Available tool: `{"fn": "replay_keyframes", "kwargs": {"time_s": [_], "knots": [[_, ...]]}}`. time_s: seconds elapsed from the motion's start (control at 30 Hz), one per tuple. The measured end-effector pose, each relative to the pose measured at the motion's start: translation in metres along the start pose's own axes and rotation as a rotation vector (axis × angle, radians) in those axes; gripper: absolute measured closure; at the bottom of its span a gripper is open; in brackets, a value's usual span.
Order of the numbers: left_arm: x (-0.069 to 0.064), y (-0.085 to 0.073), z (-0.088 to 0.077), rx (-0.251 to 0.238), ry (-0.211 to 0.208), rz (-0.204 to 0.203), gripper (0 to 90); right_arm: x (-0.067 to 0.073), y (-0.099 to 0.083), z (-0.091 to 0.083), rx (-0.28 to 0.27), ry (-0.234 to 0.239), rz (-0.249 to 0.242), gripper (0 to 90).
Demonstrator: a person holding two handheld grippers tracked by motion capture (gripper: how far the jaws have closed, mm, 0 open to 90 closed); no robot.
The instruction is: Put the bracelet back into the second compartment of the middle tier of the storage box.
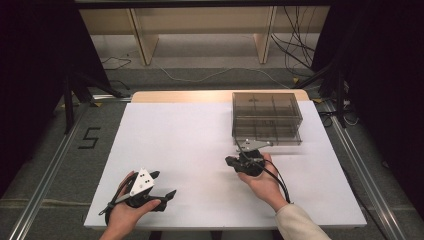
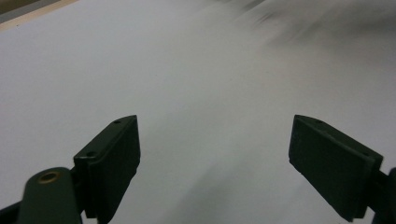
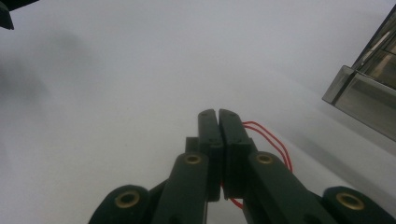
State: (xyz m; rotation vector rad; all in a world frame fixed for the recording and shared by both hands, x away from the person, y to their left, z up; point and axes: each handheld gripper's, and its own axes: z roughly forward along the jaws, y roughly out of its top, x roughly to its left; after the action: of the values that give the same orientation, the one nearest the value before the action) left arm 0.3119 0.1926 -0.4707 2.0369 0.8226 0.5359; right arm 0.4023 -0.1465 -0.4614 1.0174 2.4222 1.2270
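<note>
A smoky see-through plastic box [image 1: 266,117] with inner compartments stands at the back right of the white table [image 1: 185,135]. My right gripper [image 1: 228,160] lies in a hand just in front of the box, pointing left. In the right gripper view its jaws [image 3: 218,113] are pressed together with nothing between them, thin red wires run beside one jaw, and the box corner [image 3: 369,88] sits at the right edge. My left gripper [image 1: 164,183] is held near the front left of the table. Its jaws [image 2: 212,126] stand wide apart over bare white surface.
Beyond the table stand pale wooden furniture legs [image 1: 142,42], and cables [image 1: 295,50] trail across the floor. Metal rails [image 1: 50,165] run along both sides of the table. A taped "5" [image 1: 89,137] marks the floor at the left.
</note>
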Motion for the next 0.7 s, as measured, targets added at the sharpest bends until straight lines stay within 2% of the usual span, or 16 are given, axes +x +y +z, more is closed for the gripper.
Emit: {"fn": "replay_keyframes", "kwargs": {"time_s": [0.7], "knots": [[-0.0001, 0.0003, -0.0005, -0.003, 0.002, 0.002, 16.5, -0.0022, 0.0013, -0.0098, -0.019, -0.010, -0.006, 89.2]]}}
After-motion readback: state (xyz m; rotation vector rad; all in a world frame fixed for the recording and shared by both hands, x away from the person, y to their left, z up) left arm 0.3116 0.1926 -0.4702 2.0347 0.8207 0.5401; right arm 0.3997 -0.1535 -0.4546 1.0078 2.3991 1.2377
